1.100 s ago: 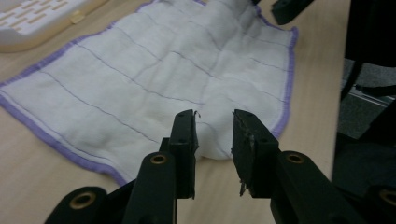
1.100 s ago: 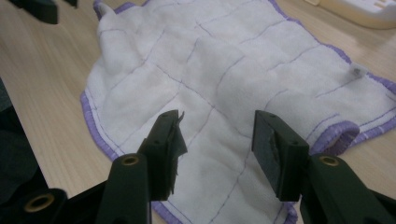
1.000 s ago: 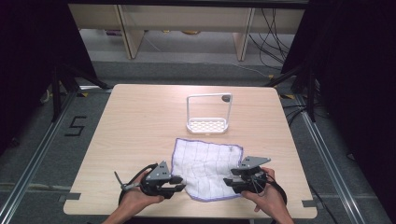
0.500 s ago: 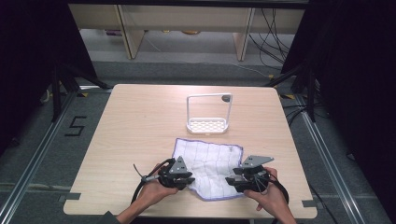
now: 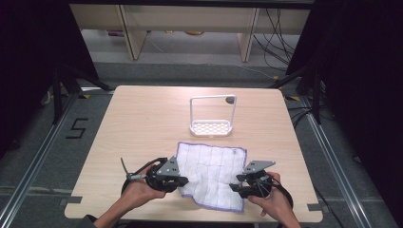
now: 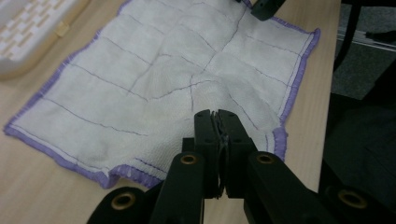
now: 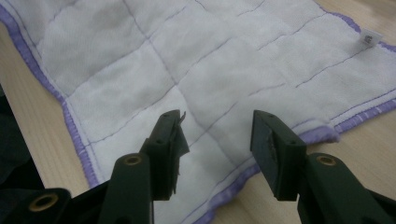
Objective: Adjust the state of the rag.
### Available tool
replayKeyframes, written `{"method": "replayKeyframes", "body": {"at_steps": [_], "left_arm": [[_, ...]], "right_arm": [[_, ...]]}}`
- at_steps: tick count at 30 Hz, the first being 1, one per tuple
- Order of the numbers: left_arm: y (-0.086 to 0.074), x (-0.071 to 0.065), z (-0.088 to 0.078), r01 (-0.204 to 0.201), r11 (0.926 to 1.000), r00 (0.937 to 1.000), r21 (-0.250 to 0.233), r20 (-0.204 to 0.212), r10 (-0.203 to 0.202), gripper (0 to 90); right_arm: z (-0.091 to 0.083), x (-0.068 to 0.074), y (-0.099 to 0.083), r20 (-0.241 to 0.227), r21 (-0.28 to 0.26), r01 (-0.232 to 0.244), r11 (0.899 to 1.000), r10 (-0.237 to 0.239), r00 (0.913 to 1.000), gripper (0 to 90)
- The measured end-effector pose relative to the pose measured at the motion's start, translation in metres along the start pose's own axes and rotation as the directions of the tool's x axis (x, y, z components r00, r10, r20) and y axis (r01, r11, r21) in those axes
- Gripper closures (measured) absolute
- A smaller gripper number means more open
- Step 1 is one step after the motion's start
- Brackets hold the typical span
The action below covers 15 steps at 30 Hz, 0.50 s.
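Note:
A white quilted cloth (image 5: 211,173) with a purple hem lies flat near the table's front edge. My left gripper (image 5: 183,180) is at the cloth's near left corner. In the left gripper view its jaws (image 6: 217,116) are shut on a pinched fold of the cloth (image 6: 154,79), which puckers toward them. My right gripper (image 5: 236,186) hovers over the cloth's near right edge. In the right gripper view it (image 7: 217,128) stands open above the cloth (image 7: 210,60), with nothing pinched between its fingers.
A white slotted dish with a tall wire handle (image 5: 211,127) stands on the wooden table (image 5: 142,123) just beyond the cloth, and its corner (image 6: 23,32) shows in the left gripper view. A small label (image 7: 369,39) sits at the cloth's far hem.
My left gripper has slid right from beside the cloth onto its near left corner and has risen slightly with the fabric. The right gripper has stayed where it was.

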State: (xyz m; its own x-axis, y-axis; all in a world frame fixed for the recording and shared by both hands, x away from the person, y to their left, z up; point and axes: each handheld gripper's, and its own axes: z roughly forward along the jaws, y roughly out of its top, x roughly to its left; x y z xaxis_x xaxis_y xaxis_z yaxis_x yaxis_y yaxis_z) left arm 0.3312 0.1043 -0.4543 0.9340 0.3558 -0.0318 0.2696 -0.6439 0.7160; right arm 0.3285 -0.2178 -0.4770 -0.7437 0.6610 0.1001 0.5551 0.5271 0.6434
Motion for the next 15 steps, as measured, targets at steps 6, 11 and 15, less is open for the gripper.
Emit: {"method": "replayKeyframes", "body": {"at_steps": [6, 11, 15], "left_arm": [[-0.028, 0.003, 0.029, 0.085, 0.9962, 0.9962, -0.019, 0.016, -0.085, 81.3], [-0.036, 0.003, 0.013, 0.175, 0.976, 0.9834, -0.13, -0.026, -0.18, 55.5], [-0.044, -0.004, -0.001, 0.204, 0.9654, 0.9766, -0.162, -0.036, -0.212, 50.0]], "right_arm": [[0.008, 0.005, -0.002, 0.007, 0.029, 0.037, 0.999, -0.037, 0.9993, 54.2], [0.012, 0.006, -0.005, 0.012, 0.08, 0.051, 0.995, -0.053, 0.9986, 54.2], [0.015, 0.007, -0.008, 0.037, 0.104, 0.034, 0.994, -0.038, 0.9986, 54.2]]}}
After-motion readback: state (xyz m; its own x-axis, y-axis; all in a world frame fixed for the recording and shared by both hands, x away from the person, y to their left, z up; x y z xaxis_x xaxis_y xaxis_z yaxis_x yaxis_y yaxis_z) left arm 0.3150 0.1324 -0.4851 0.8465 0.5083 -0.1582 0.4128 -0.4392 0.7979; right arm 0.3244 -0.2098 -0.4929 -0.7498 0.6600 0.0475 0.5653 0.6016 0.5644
